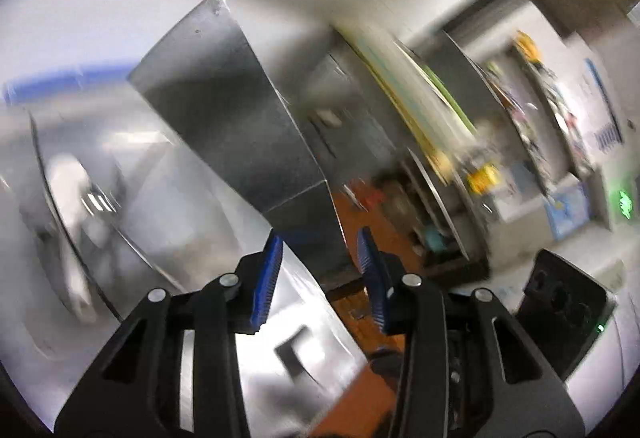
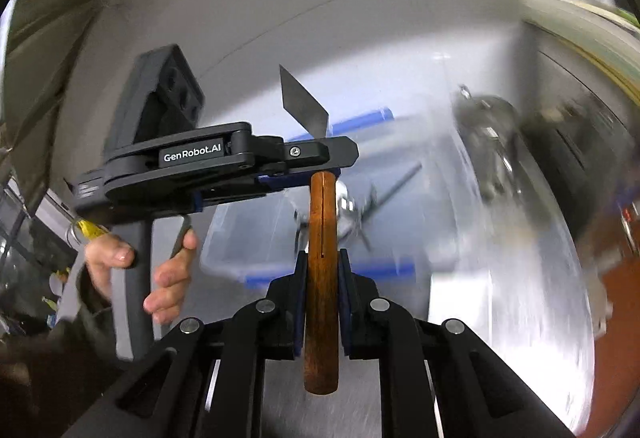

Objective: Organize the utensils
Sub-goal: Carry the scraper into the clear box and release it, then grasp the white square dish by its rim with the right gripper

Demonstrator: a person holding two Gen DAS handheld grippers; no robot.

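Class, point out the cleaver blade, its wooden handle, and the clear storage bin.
cleaver blade [image 1: 240, 125], left wrist view, flat of blade.
wooden handle [image 2: 322, 278], right wrist view, mid-handle between pads.
clear storage bin [image 2: 248, 238], right wrist view, near wall.

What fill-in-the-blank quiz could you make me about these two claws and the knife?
1. The right claw is shut on a handle made of ___.
2. The left claw, by the cleaver blade, has its jaws ___.
3. The left claw's pads are coloured ___.
Missing words: wood; open; blue.

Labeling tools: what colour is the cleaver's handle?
Reddish-brown wood handle, clearest in the right wrist view.
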